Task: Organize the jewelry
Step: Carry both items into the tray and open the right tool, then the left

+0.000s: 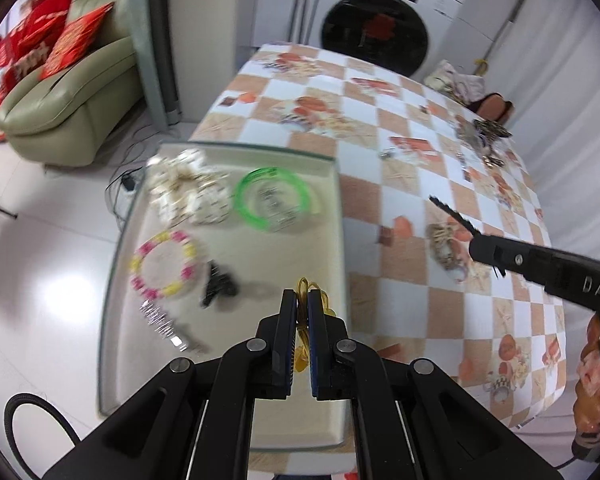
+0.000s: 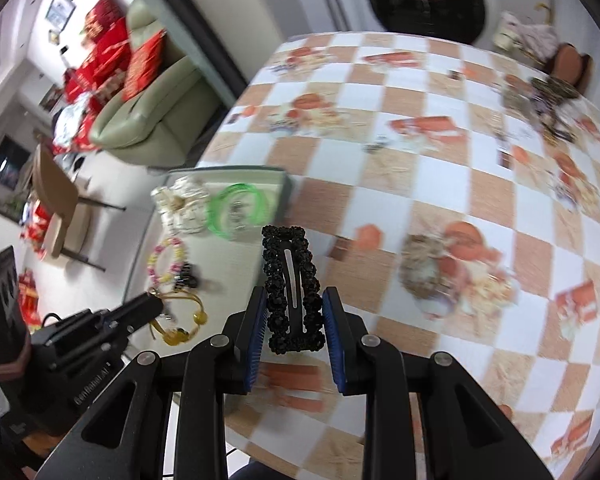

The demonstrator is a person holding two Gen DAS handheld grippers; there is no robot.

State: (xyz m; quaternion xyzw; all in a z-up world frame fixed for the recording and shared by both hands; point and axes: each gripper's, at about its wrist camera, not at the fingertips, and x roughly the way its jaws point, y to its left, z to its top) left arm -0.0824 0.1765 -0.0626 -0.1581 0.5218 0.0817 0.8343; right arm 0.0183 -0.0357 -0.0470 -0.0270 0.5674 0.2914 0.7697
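We gather the pieces on the tray (image 1: pixel 140 216) at the table's (image 1: pixel 380 128) edge, so both loads hang there: our left gripper (image 1: pixel 299 304) pinches the yellow jewelry (image 1: pixel 303 286) over its near side, and our right gripper (image 2: pixel 294 308) clamps the black hair clip (image 2: pixel 291 280) just beside it.

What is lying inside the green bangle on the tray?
Inside the green bangle, on the tray, sits something small, silvery and clear, too blurred to identify. A cream pearl piece lies beside it, outside the ring.
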